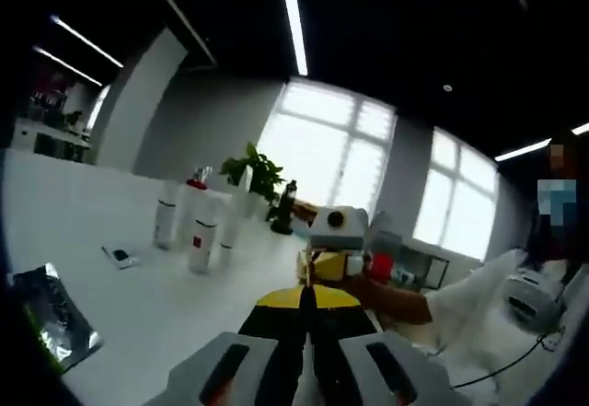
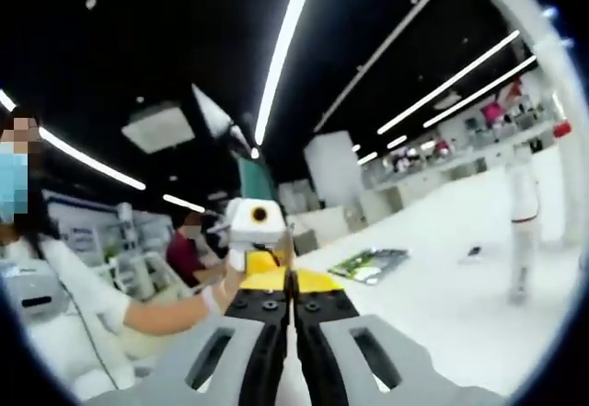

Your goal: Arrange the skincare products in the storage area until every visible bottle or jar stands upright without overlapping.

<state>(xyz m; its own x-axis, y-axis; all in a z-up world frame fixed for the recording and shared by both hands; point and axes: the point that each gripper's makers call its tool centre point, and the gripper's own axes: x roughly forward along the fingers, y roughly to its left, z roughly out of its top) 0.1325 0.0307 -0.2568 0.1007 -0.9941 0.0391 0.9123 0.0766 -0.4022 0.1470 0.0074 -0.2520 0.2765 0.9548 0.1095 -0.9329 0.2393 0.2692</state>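
A wide stretch of white bench point(image 1: 110, 323) lies bare in front of the left gripper point(image 1: 308, 346), whose jaws are pressed together. At the far side stands a tight cluster of white bottles point(image 1: 198, 226), with a potted plant point(image 1: 258, 176) just behind. A small dark item point(image 1: 120, 256) lies near them, and a foil packet point(image 1: 51, 319) sits at the near edge. The right gripper point(image 1: 336, 240) crosses ahead, held by a hand point(image 1: 391, 297).

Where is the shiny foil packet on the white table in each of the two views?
Left gripper view: foil packet lies at the lower left, on the white table.
Right gripper view: it lies right of centre, beyond the jaws.
Shared landmark: white bottle with red band.
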